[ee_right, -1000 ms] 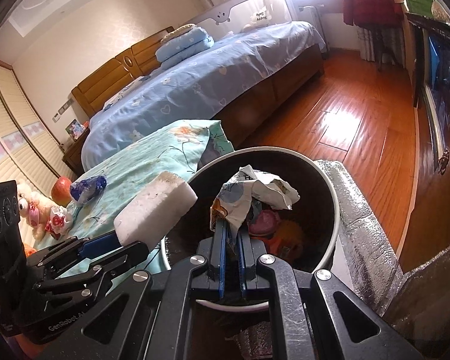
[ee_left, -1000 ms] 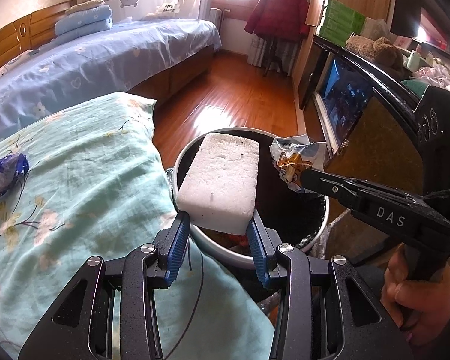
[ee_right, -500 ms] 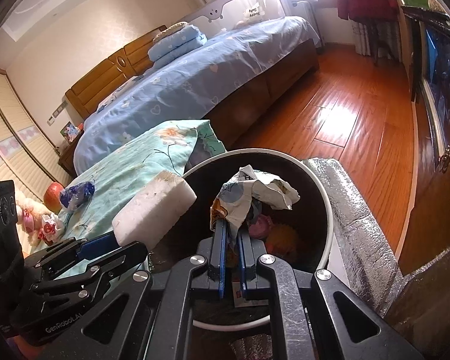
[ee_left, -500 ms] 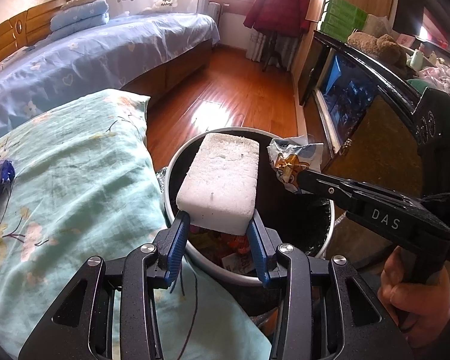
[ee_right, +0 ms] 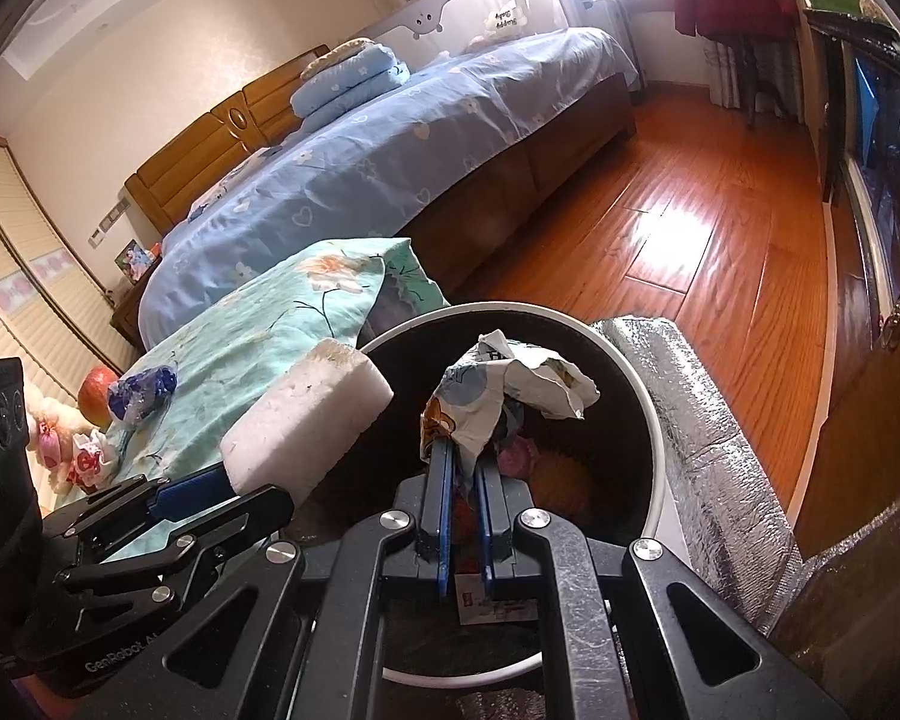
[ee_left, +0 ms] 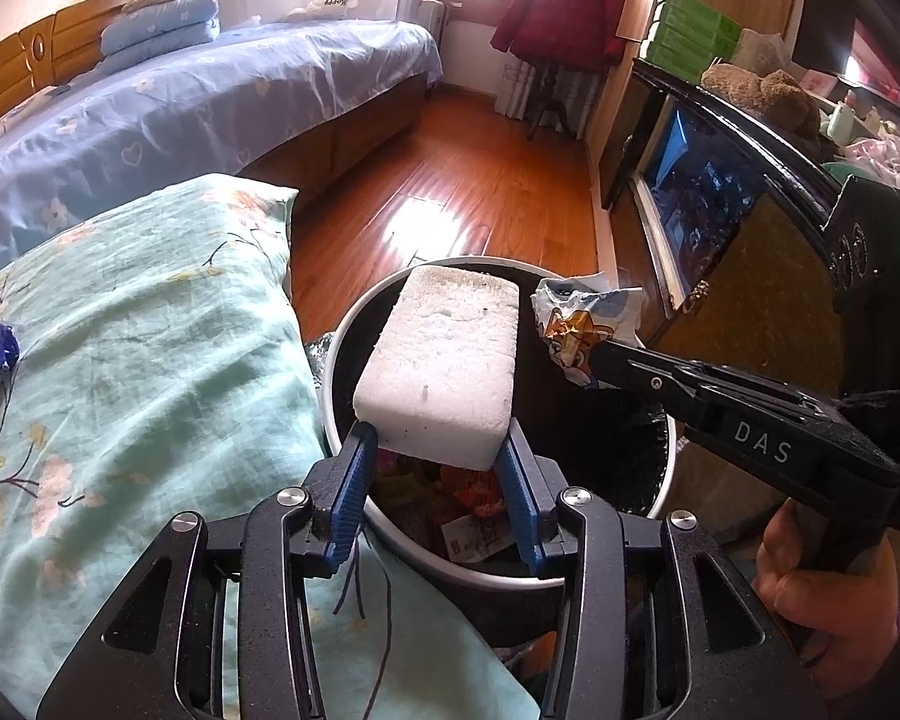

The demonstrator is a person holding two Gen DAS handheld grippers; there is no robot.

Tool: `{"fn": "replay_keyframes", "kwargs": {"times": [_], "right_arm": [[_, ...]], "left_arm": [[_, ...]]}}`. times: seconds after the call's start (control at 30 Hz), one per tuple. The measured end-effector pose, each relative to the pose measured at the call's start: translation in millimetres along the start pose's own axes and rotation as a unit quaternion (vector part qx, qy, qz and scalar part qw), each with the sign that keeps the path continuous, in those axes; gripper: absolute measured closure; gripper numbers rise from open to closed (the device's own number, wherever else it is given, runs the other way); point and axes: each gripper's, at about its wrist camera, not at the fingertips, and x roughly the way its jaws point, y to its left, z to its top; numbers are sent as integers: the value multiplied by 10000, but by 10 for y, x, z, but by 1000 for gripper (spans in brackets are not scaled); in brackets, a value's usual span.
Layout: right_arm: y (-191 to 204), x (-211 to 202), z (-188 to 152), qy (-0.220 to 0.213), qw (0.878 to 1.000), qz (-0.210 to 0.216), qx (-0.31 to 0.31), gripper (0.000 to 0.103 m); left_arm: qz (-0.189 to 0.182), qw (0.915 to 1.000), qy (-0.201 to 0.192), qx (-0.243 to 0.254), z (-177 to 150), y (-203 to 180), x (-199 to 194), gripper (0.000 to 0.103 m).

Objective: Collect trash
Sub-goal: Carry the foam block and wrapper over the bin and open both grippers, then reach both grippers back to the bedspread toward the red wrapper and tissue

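Both grippers are hanging over the round trash bin (ee_left: 345, 354) right now, each carrying something. The left gripper (ee_left: 435, 450) is clamping a white foam block (ee_left: 450, 360) by its near end, blue pads (ee_left: 354, 480) pressing in on both sides. The block's long axis is running straight out along the fingers, so most of its length is already reaching over the dark mouth of the bin, with only the gripped end sitting above the near rim. Straight below it, colourful rubbish is lying in the bottom.

The right gripper (ee_right: 462, 468) is pinching a crumpled cartoon-print wrapper (ee_right: 510, 384), jaws nearly together with the paper bunched between them, and that wrapper is sitting squarely above the bin's middle (ee_right: 654, 420). Seen from the left wrist camera, the wrapper (ee_left: 588, 324) is hanging just beside the block's far right corner, close but apparently not touching.

So the drop looks like it turns on one thing: both loads are already inside the rim's circle, the wrapper more centrally. Opening either set of jaws should send its load down into the bin; the block, being long, might tip on the near rim if let go as it stands.

Reading the lettering: "DAS" is showing on the right gripper's side (ee_left: 762, 444), and "GenRobot" on the left gripper's body (ee_right: 120, 660). The wrapper's printing is too crumpled to read. A blue wrapper (ee_right: 144, 390) is lying on the floral cushion (ee_left: 120, 360), well away from both grippers, not yet collected.
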Motion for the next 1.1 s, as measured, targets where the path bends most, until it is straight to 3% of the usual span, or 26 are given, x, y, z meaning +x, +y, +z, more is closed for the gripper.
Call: {"fn": "replay_keyframes", "kwargs": {"times": [0.2, 0.27, 0.33, 0.47, 0.57, 0.73, 1.1], "right_arm": [[-31, -17, 2, -33, 10000, -44, 82, 84], [-34, -47, -7, -81, 9999, -5, 104, 62], [-21, -78, -19, -143, 9998, 28, 119, 52], [36, -132, -36, -213, 9996, 112, 136, 50], [127, -175, -69, -268, 9994, 201, 93, 39], [340, -192, -135, -275, 9991, 332, -39, 33], [963, -97, -400, -55, 9961, 692, -541, 32]], "left_arm": [[-44, 9998, 49, -191, -20, 61, -7, 52], [-30, 9997, 39, -256, -52, 96, -38, 48], [-25, 9995, 15, -320, -91, 131, -87, 48], [106, 9992, -113, -380, -200, 198, -234, 47], [277, 9987, -208, -383, -300, 266, -368, 47], [442, 9970, -332, -540, -462, 426, -562, 45], [1071, 9879, -530, -984, -926, 908, -955, 45]]}}
